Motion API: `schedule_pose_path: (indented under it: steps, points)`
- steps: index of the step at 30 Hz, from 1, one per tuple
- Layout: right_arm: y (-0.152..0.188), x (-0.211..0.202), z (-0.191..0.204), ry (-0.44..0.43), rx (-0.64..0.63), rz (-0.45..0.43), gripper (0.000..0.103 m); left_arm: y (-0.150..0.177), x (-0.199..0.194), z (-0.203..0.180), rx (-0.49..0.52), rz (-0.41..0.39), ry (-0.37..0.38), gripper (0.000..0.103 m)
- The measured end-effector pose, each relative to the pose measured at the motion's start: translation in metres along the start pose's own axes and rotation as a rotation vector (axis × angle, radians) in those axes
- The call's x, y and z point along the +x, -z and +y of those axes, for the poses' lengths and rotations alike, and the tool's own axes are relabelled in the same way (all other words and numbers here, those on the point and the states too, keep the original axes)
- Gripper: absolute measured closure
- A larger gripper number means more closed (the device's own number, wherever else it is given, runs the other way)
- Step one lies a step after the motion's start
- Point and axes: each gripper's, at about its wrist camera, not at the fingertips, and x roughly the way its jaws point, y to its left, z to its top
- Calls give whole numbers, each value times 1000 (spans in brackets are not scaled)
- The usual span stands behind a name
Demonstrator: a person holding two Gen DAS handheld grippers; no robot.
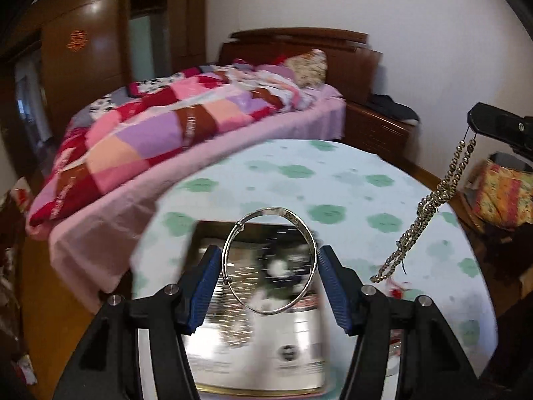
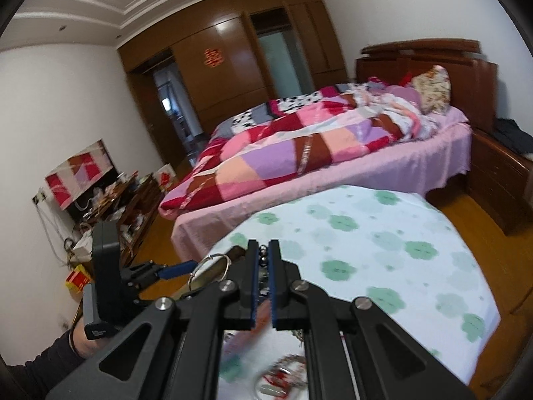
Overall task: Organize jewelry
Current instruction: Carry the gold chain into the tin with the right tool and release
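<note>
A thin silver bangle (image 1: 269,261) stands upright between the blue pads (image 1: 204,288) of the left hand-held gripper (image 1: 269,283), which spans it at its widest and holds it above a shiny metal tin (image 1: 256,346) on the tabletop (image 1: 366,200); the tin is blurred, its print unreadable. In the right wrist view the bangle (image 2: 210,270) shows as a small ring at the left gripper's (image 2: 186,271) tip, over the tin's edge. A string of gold beads (image 1: 429,210) hangs in loops from the right hand-held gripper (image 1: 479,125), clear of the tabletop and well to the right of the bangle. Seen from its own camera, the right gripper (image 2: 264,260) is nearly closed, narrow, with a few beads (image 2: 263,256) pinched between its pads. The tabletop wears a white cloth with green flower prints. Beyond it lies a bed (image 2: 333,153) with a patchwork quilt (image 1: 160,133), a wooden headboard (image 1: 299,46) and a brown wardrobe (image 2: 226,76) behind
</note>
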Motion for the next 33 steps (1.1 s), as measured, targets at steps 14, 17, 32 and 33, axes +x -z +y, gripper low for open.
schedule_pose_path:
  steps: [14,17,32,33]
  points:
    - [-13,52,70,-84,-104,53,96,24,19,50,-100,41,-27,43]
    - [-11,63,76,-74,-117,73,96,27,20,52,-107,39,-21,43]
    - [55,131,35,-31,-43,302,95,43,45,44,-101,106,-19,35]
    - [58,133,33,-44,-35,314,95,43,43,43,-97,100,-23,29]
